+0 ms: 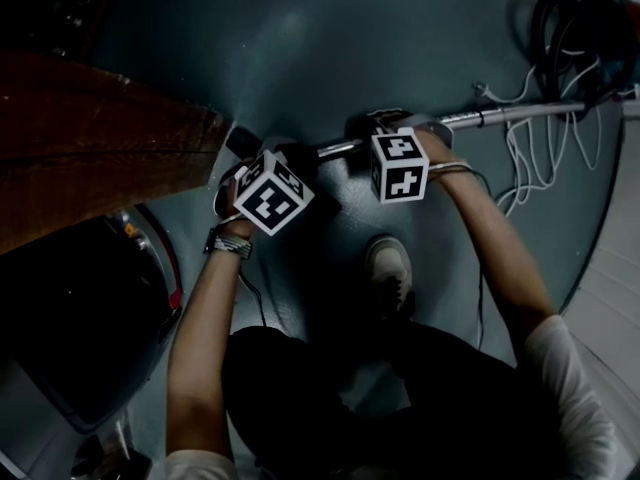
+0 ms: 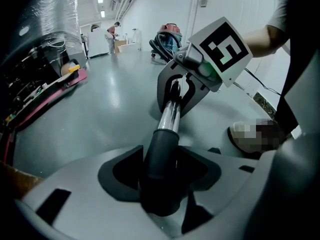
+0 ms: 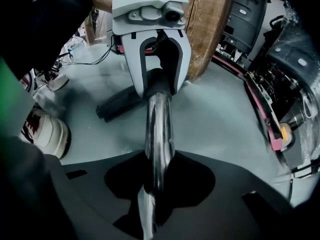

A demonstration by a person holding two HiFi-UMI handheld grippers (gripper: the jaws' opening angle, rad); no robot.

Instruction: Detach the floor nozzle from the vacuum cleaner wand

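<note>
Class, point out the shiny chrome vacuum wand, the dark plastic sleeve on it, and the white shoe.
shiny chrome vacuum wand (image 3: 159, 134), right gripper view, mid-tube.
dark plastic sleeve (image 2: 161, 154), left gripper view, its side.
white shoe (image 1: 388, 258), head view, toe.

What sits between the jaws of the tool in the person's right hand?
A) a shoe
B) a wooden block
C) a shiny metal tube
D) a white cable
C: in the right gripper view, the shiny metal tube runs straight between the jaws of the right gripper.
</note>
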